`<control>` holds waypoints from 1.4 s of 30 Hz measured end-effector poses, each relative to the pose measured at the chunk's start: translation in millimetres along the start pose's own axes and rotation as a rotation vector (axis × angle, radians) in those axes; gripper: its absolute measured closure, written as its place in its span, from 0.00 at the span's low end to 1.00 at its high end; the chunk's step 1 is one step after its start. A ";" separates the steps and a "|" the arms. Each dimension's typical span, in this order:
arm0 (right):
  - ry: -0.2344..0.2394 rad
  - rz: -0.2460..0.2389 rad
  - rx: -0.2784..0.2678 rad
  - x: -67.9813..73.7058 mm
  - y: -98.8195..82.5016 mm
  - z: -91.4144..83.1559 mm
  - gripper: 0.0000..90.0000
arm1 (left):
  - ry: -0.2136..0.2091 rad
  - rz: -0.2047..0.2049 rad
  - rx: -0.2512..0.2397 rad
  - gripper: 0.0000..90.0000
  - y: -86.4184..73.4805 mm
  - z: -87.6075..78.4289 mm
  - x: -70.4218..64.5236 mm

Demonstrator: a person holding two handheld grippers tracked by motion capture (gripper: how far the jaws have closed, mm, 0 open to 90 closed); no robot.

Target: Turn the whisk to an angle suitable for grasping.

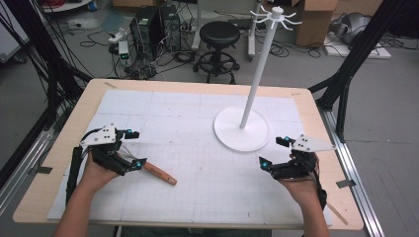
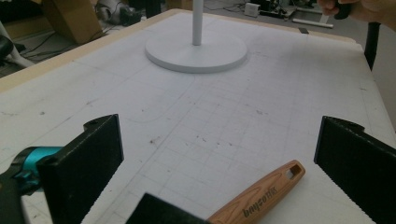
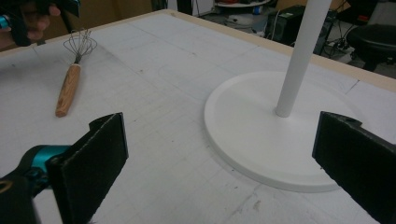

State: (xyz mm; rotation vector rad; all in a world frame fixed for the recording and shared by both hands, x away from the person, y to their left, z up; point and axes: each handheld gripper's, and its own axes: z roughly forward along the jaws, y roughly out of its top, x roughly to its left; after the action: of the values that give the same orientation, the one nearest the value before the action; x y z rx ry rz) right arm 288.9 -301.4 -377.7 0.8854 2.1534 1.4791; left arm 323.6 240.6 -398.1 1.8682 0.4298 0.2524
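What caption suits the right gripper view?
Open fingers face a white stand; a whisk lies beyond.

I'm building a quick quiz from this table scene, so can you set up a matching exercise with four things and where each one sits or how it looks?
Things:
1. whisk
2. white stand
3. left gripper
4. right gripper

Descriptions:
A. round base on the mat, tall pole with hooks on top
B. jaws open, close to the stand's base
C. lying flat on the mat, wooden handle, wire head
D. jaws open, wooden handle lying between them

Pairs: 1-C, 2-A, 3-D, 4-B
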 end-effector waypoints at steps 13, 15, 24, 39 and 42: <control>-0.007 0.009 0.004 0.0 -2.1 -3.2 0.03 | -0.009 0.028 0.020 0.02 2.9 2.3 -4.6; -0.007 0.005 0.009 0.7 -1.1 -1.9 0.03 | -0.007 0.042 0.033 0.02 7.2 0.4 -4.7; 0.008 -0.001 0.028 2.8 -1.7 4.8 0.03 | -0.019 0.055 0.083 0.02 14.6 3.0 -1.3; 0.004 0.001 0.017 2.7 -0.8 1.7 0.03 | -0.051 0.106 0.149 0.02 27.7 12.3 -6.3; 0.003 0.000 0.014 2.1 -0.6 1.0 0.03 | -0.068 0.119 0.163 0.02 31.1 16.4 -8.0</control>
State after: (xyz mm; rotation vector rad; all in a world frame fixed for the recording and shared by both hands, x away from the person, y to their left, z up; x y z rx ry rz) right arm 287.8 -299.5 -378.5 0.8889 2.1683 1.4679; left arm 327.7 214.2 -374.0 2.0588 0.2997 0.2389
